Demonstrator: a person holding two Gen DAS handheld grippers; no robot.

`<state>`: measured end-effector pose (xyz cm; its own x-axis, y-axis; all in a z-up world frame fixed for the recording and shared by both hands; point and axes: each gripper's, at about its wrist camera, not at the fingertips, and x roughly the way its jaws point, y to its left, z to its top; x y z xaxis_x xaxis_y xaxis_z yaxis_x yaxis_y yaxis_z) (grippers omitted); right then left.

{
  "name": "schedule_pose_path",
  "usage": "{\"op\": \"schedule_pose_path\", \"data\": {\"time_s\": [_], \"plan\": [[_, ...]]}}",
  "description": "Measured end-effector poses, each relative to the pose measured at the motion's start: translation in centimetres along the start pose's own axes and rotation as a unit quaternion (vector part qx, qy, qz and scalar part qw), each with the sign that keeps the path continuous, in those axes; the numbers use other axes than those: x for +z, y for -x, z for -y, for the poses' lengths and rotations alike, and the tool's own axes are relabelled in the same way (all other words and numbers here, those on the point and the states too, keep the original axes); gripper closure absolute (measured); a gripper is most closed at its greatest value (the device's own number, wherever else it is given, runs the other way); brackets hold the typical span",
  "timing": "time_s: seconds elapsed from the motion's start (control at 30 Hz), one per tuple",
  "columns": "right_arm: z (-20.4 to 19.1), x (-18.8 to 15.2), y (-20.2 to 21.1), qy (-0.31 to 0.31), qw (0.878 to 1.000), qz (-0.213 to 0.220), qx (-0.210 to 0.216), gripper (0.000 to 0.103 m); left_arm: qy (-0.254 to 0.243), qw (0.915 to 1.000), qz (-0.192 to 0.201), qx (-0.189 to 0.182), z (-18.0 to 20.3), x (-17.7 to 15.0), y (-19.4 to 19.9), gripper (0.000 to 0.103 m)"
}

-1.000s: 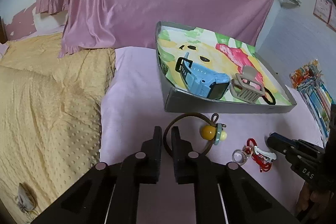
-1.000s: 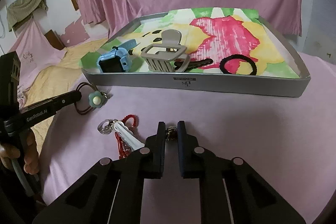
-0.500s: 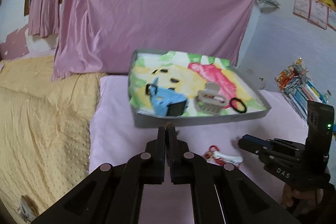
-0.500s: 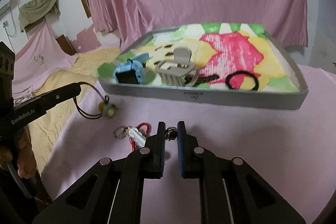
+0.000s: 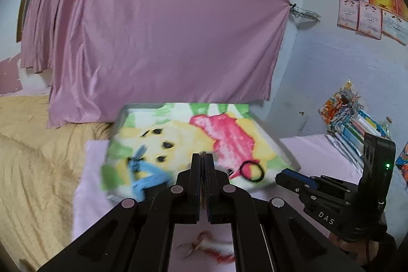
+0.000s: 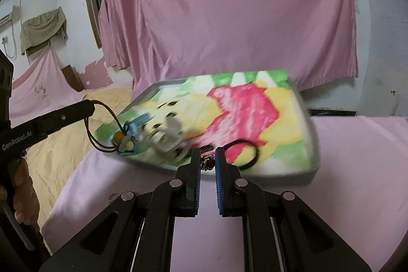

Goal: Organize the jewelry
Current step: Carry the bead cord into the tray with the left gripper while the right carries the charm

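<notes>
My left gripper is shut on the thin brown cord of a hair tie. In the right wrist view its yellow and blue charm dangles below the left gripper, at the tray's near left corner. My right gripper is shut on a small brown and gold ornament, just in front of the tray's near rim. In the tray lie a blue watch, a grey claw clip and a black hair tie. A red cord piece with a key ring lies on the pink cloth.
A yellow blanket covers the bed on the left. A pink curtain hangs behind the tray. Stacked books stand at the right by the wall. A person's hand holds the left gripper's handle.
The left gripper closed on the brown hair tie and lifted it off the cloth. Both grippers rose and moved toward the tray, the right one still holding its small ornament.
</notes>
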<state>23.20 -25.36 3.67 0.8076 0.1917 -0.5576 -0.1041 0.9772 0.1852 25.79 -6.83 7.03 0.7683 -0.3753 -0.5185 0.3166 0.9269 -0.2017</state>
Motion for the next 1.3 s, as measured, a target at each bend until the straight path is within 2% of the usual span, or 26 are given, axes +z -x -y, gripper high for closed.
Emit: {"op": "schedule_pose_path", "data": {"time_s": [0.13, 0.33, 0.5, 0.73, 1.13, 1.23, 1.3], "plan": [[2.6, 0.9, -0.7, -0.004, 1.000, 0.001, -0.011, 0.093, -0.012, 0.9998, -0.008, -0.013, 2.4, 0.5, -2.3, 0.100], [5.3, 1.3, -2.2, -0.005, 1.000, -0.020, -0.019, 0.093, -0.023, 0.9991, -0.020, -0.029, 5.5, 0.9, -5.4, 0.100], [6.6, 1.2, -3.4, 0.000, 0.999, -0.035, -0.020, 0.093, -0.026, 0.9978, -0.051, -0.033, 6.8, 0.3, -8.7, 0.100], [7.1, 0.8, -5.2, -0.001, 0.998, -0.060, -0.012, 0.093, -0.027, 0.9951, -0.092, -0.023, 6.6, -1.0, -11.4, 0.100], [6.9, 0.6, -6.3, 0.001, 0.996, -0.083, -0.011, 0.093, -0.014, 0.9927, -0.120, -0.001, 5.7, -1.6, -12.7, 0.100], [6.8, 0.6, -6.3, 0.006, 0.996, -0.084, -0.012, 0.090, -0.013, 0.9915, -0.129, 0.009, 5.6, -1.8, -12.9, 0.100], [6.6, 0.7, -6.4, 0.009, 0.996, -0.084, -0.012, 0.083, -0.014, 0.9915, -0.129, 0.010, 5.7, -1.7, -12.7, 0.100]]}}
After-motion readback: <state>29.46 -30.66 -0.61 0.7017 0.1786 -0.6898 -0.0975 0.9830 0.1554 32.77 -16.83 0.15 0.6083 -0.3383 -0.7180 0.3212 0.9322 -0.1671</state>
